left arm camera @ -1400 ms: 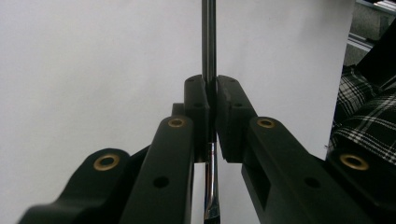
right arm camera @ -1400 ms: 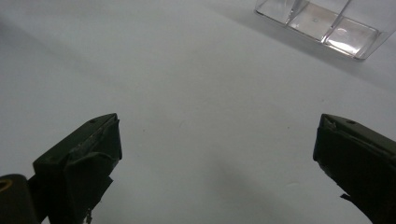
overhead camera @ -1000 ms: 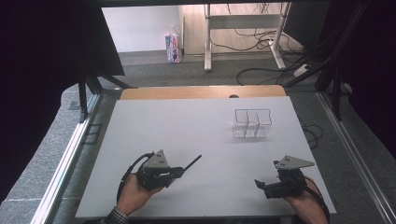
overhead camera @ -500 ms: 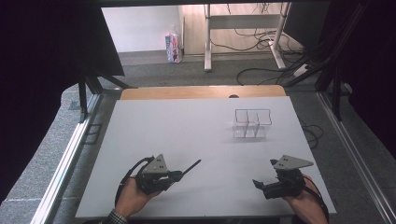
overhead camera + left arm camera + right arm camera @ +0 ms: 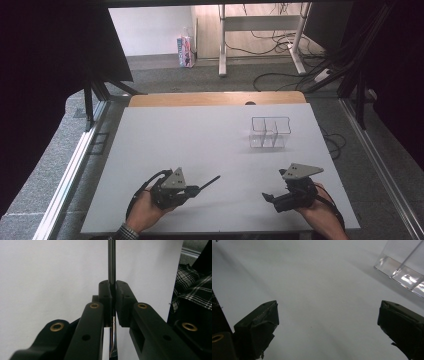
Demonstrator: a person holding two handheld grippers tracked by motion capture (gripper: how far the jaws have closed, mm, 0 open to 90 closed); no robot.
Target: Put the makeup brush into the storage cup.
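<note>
Left gripper (image 5: 192, 189), lower left of the high view, jaws clamped on a thin rod (image 5: 211, 181) pointing toward the clear box (image 5: 270, 132) at upper right. Right gripper (image 5: 270, 198) open, empty. Advise keeping the rod level, approaching a compartment squarely.

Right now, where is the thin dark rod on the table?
In the high view, the rod is at the near left, clamped in the left gripper, pointing toward the clear box.
</note>
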